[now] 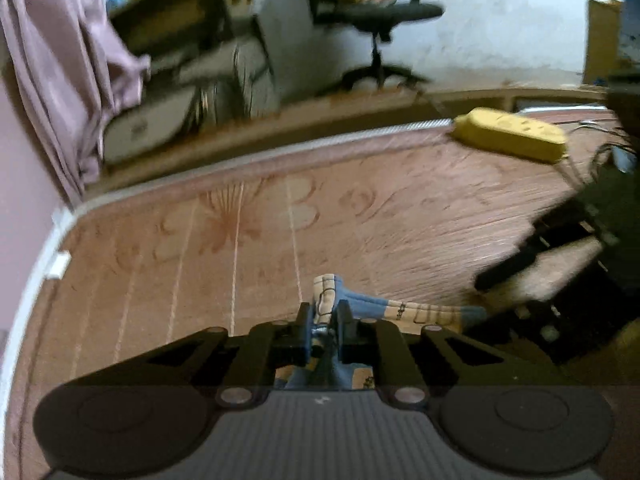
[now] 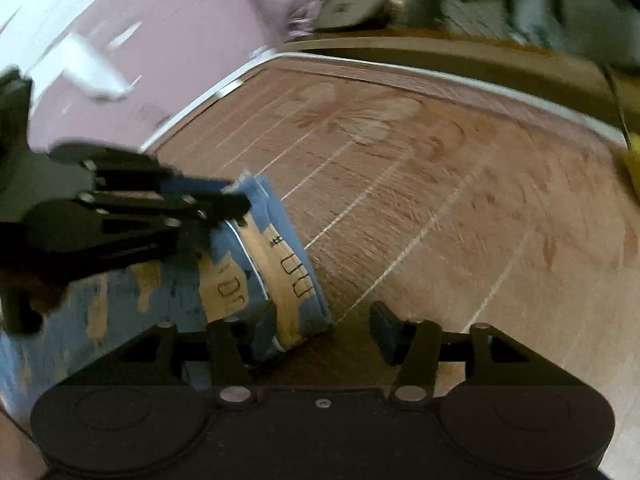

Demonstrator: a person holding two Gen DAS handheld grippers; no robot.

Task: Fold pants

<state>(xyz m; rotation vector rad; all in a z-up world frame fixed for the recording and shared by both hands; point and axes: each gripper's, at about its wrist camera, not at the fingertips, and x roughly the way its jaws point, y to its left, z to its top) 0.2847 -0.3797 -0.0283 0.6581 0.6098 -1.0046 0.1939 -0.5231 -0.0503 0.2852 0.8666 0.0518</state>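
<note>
Blue pants with tan patches lie on a brown flowered mat. My left gripper is shut on a bunched edge of the pants, whose tan band with black marks runs off to the right. In the right wrist view the left gripper comes in from the left and pinches the far corner of that same edge. My right gripper stands open at the near corner of the band. Its left finger is against the cloth and its right finger stands apart over the mat. In the left wrist view the right gripper is a dark blur.
The mat has a white border along its far and left sides. A yellow oblong object lies at its far right. Beyond the edge are a black office chair, stacked boxes and a pink curtain.
</note>
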